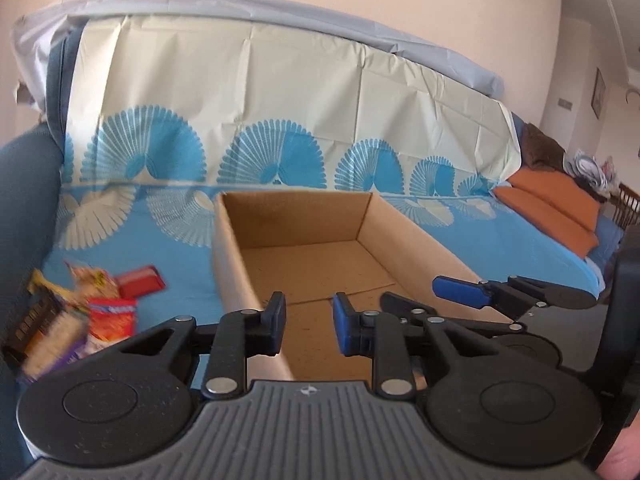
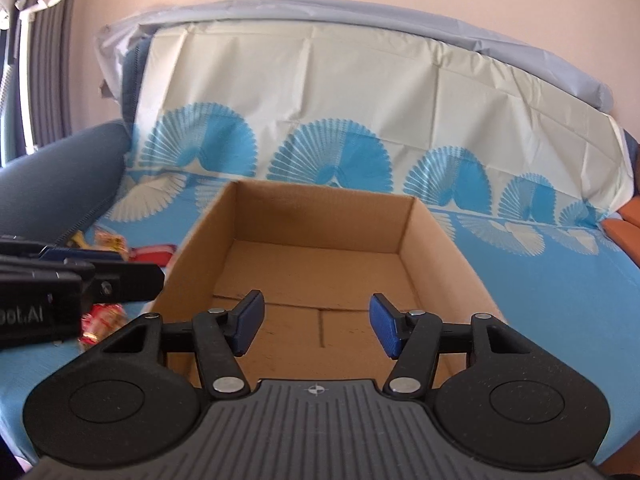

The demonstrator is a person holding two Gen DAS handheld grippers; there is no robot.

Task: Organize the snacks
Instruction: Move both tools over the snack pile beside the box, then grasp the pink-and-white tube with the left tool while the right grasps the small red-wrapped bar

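An open cardboard box (image 1: 296,220) (image 2: 320,216) with a bare floor stands on a sofa cover with a blue fan pattern. A pile of snack packets (image 1: 92,308) (image 2: 112,244) lies to its left, among them a red packet (image 1: 142,280) and an orange-red bag (image 1: 114,316). My left gripper (image 1: 310,324) (image 2: 132,268) hovers over the box's near left wall, jaws apart with nothing gripped. My right gripper (image 2: 316,324) (image 1: 424,296) hangs over the box's near end, open with nothing between its pads.
The sofa's dark blue armrest (image 1: 24,200) (image 2: 60,184) rises left of the snacks. Orange cushions (image 1: 552,208) (image 2: 628,224) lie at the far right. The covered backrest (image 1: 280,88) stands right behind the box.
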